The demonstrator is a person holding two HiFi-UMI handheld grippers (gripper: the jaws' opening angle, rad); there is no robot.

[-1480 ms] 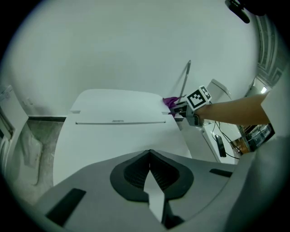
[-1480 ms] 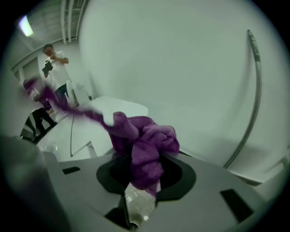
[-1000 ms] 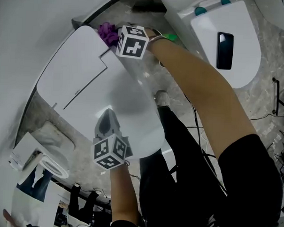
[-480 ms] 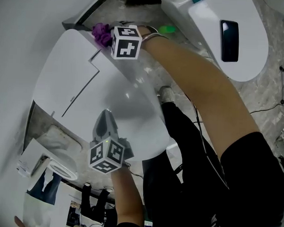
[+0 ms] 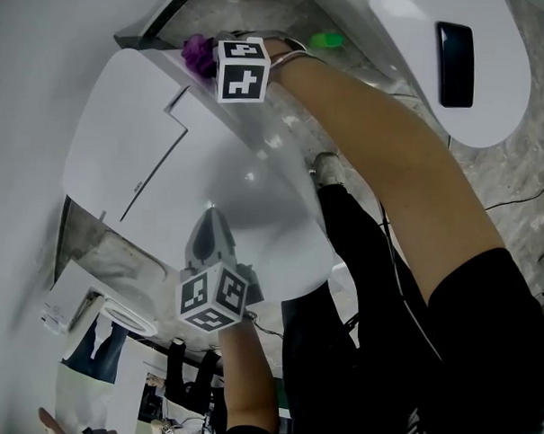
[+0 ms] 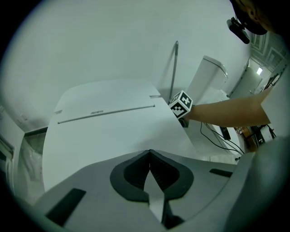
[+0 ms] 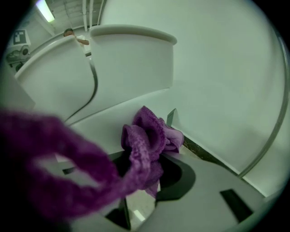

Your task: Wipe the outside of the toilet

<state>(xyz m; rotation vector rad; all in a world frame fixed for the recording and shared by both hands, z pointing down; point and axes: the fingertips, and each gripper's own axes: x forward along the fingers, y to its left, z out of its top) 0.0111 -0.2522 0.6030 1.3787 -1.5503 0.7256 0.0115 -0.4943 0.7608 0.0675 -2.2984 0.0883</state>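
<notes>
— Where's the purple cloth (image 5: 197, 52)?

— Up at the rear corner of the toilet (image 5: 149, 152), next to the wall. The right gripper (image 5: 212, 61) has it. In the right gripper view the cloth (image 7: 147, 136) is bunched right between the fingers (image 7: 182, 176), which are clamped on its lower folds. The rest puffs out above and ahead of the tips, and a loose, blurred tail hangs across the left of that view.

— Is it touching the porcelain?

— Probably, though I can't be sure. The front folds sit right at the white surface (image 7: 113, 122) near the seam with the wall, but the point of contact is covered by the cloth itself.

— And the other hand?

— The left gripper (image 5: 209, 220) is over the front end of the closed lid, well apart from the cloth. Seen from its own camera, the left gripper (image 6: 149, 155) has its fingers (image 6: 130, 173) pressed together at the tips with nothing between them. The flat lid (image 6: 104, 131) stretches out ahead, with the right one's marker cube (image 6: 181, 103) at its far edge.

— Anything else nearby?

— A second white toilet (image 5: 493, 104) to the right, with a dark flat slab (image 5: 455, 51) lying on its lid.
</notes>
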